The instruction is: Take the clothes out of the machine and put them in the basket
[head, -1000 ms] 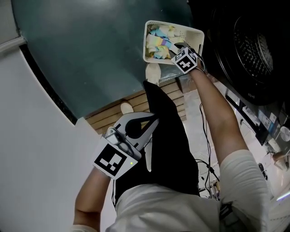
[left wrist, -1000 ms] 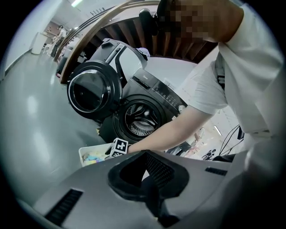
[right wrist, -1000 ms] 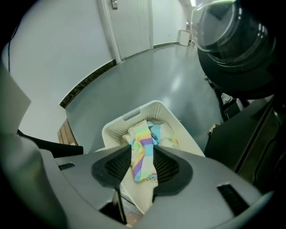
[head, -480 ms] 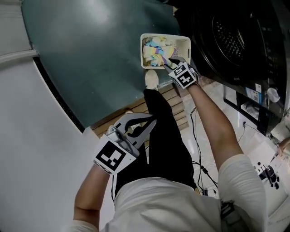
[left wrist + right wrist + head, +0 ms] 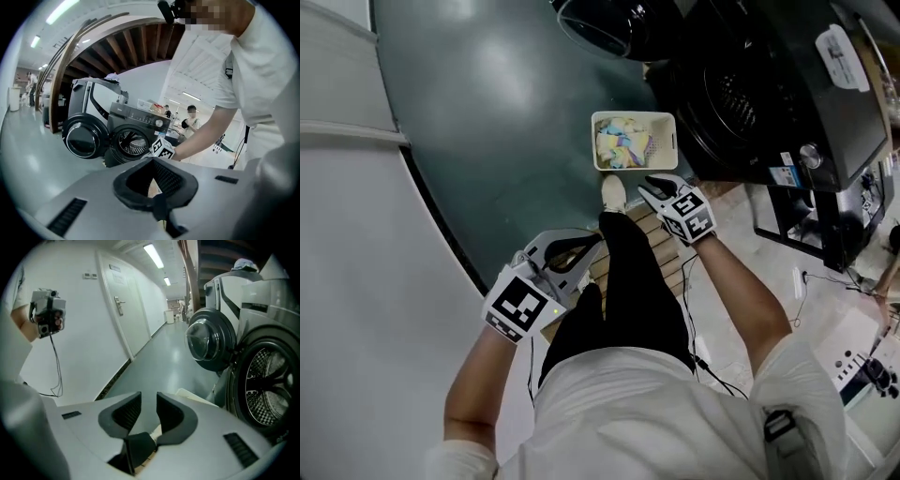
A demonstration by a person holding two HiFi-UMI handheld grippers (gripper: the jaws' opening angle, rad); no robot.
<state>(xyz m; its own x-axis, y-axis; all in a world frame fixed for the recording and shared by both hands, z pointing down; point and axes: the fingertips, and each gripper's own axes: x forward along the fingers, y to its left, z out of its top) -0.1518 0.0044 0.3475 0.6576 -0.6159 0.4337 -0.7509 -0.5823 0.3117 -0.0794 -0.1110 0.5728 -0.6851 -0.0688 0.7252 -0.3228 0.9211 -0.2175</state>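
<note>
scene: a dark front-loading machine point(image 5: 769, 84) stands at the right, its round door point(image 5: 602, 17) swung open at the far side. a white basket point(image 5: 634, 115) sits on the green floor point(image 5: 506, 122) just left of the opening.
clothes: a colourful pile point(image 5: 623, 142) lies in the basket. in both gripper views the drum point(image 5: 268, 380) shows bare perforated metal, though its lowest part is out of sight.
right gripper point(image 5: 148, 397): it is by the basket's near right corner, between basket and machine. its jaws stand a modest gap apart with only floor between them, so it carries nothing.
left gripper point(image 5: 152, 160): it is held back at the person's left side, well apart from basket and machine. its jaw tips meet, with nothing pinched.
step in hand: with the right gripper empty beside the basket, the likely step is another reach into the drum, or a last check that nothing is left there.
progress: probably near the end, since no cloth shows in the drum.
doing it well: spread the jaws wider before entering the opening, then look along the drum's bottom and behind its paddles. pinch a thick fold, not an edge, and lift it over the door lip. let go only once the garment hangs above the basket.
risk: a thin garment could slip from a shallow pinch, or trail and drop onto the floor between machine and basket.
</note>
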